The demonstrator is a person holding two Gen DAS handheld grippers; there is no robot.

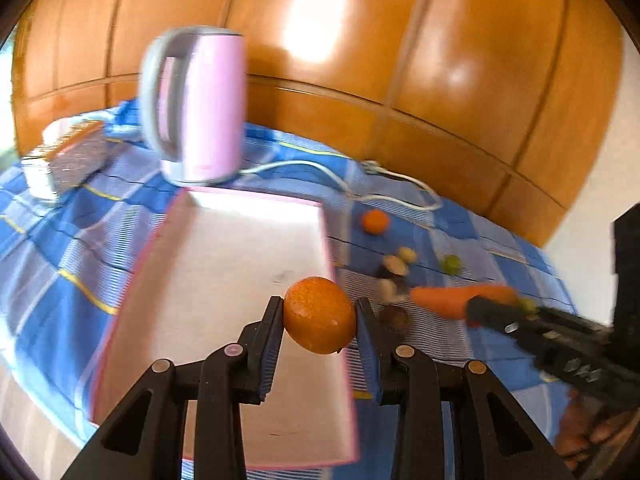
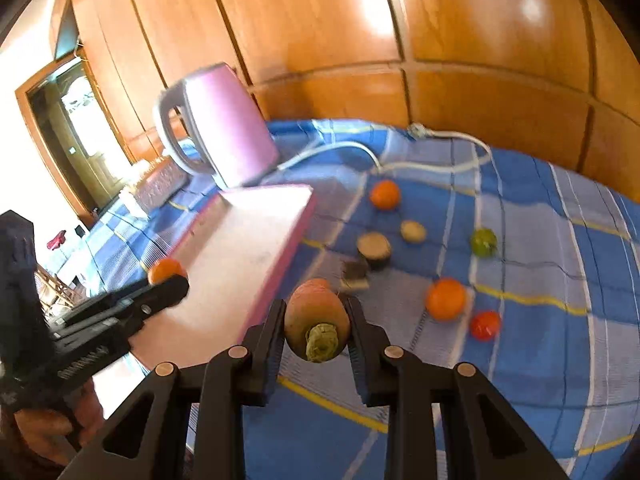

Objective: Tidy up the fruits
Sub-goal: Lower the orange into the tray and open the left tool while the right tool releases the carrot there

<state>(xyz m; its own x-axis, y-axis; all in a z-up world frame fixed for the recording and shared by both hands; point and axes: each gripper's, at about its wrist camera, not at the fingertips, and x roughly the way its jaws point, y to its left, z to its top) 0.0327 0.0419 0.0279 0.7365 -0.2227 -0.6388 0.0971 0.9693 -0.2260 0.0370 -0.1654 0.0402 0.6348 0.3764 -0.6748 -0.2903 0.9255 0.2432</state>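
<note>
Right now the left claw [image 1: 319, 316] is pinching an orange [image 1: 320, 314] between both fingers, holding it up over the near right part of the pink-rimmed tray [image 1: 224, 264]. The right claw [image 2: 317, 322] is clamping a carrot [image 2: 318, 320] by its thick end, green stub facing the camera, hanging above the blue plaid cloth [image 2: 540, 240] just right of the tray's edge. In the left wrist view the carrot [image 1: 456, 300] is sticking out leftward from the right claw [image 1: 480, 312], near the orange. Lying loose on the cloth to the right of the tray: an orange fruit [image 2: 445, 299], a small red fruit [image 2: 485, 325] just beside it, a dark cut piece [image 2: 374, 246], a pale round piece [image 2: 413, 231], a green fruit [image 2: 483, 242], and farther back another orange fruit [image 2: 385, 195]. Behind the tray a pink kettle [image 1: 196, 104] is standing, its white cord [image 1: 340, 176] trailing right. Wood panelling [image 1: 400, 40] is filling the background; motion blur is softening details.
</note>
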